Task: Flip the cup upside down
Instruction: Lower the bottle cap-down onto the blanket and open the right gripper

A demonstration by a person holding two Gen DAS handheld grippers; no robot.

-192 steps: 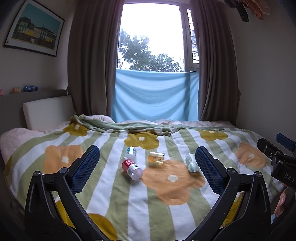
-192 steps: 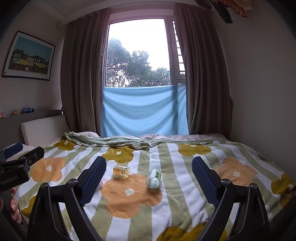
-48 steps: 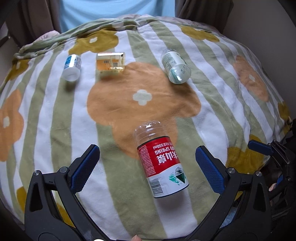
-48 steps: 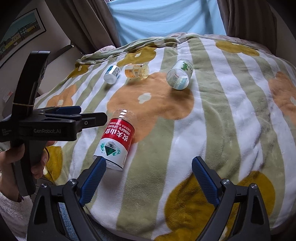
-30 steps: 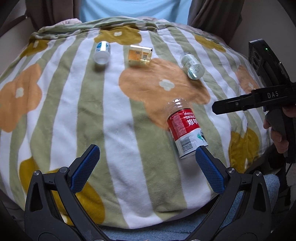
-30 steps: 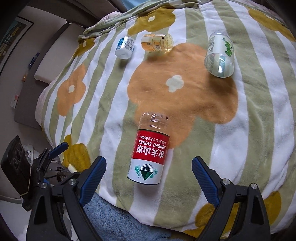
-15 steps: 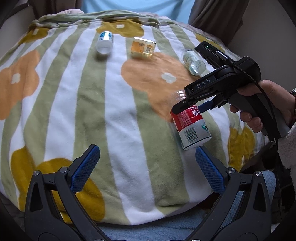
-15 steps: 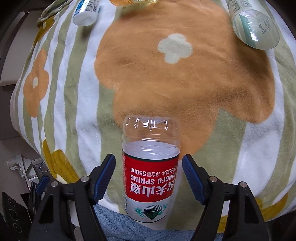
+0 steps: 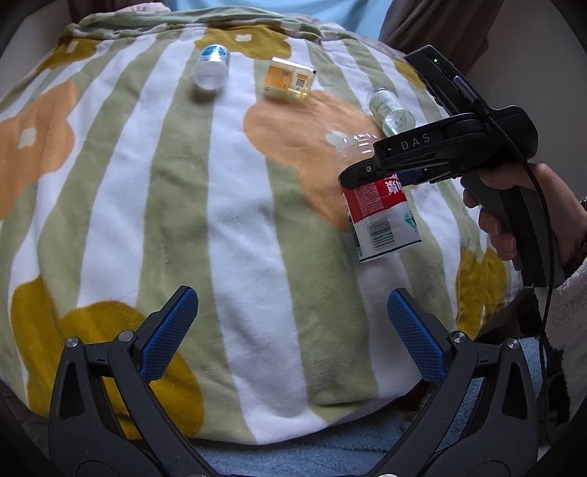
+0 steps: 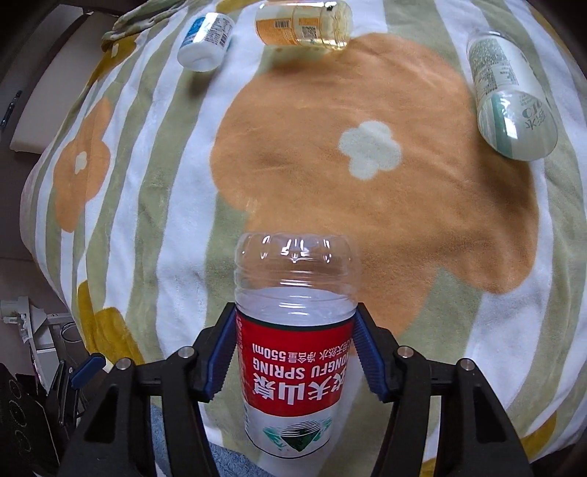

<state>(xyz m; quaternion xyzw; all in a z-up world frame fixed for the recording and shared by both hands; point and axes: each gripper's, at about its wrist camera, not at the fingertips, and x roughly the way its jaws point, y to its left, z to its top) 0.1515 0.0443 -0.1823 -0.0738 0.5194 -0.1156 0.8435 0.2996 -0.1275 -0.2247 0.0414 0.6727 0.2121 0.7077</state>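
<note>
The cup is a cut clear plastic bottle with a red and white label (image 10: 293, 352). It lies on its side on the striped flower blanket, closed clear end pointing away. My right gripper (image 10: 293, 352) is shut on its red label, blue pads pressing both sides. In the left wrist view the cup (image 9: 381, 216) shows at right under the right gripper (image 9: 370, 176), which comes in from the right. My left gripper (image 9: 290, 323) is open and empty, low over the near edge of the bed, left of the cup.
Three other cut bottles lie farther back on the blanket: a blue-labelled one (image 10: 205, 36), an amber one (image 10: 301, 25) and a pale green one (image 10: 510, 95). The bed edge and a blue towel (image 9: 293, 455) are below. Dark gear stands on the floor at left (image 10: 29, 411).
My right gripper has closed its pads onto the red-labelled cup, which it only straddled half a second ago. The left gripper has drifted slightly.
</note>
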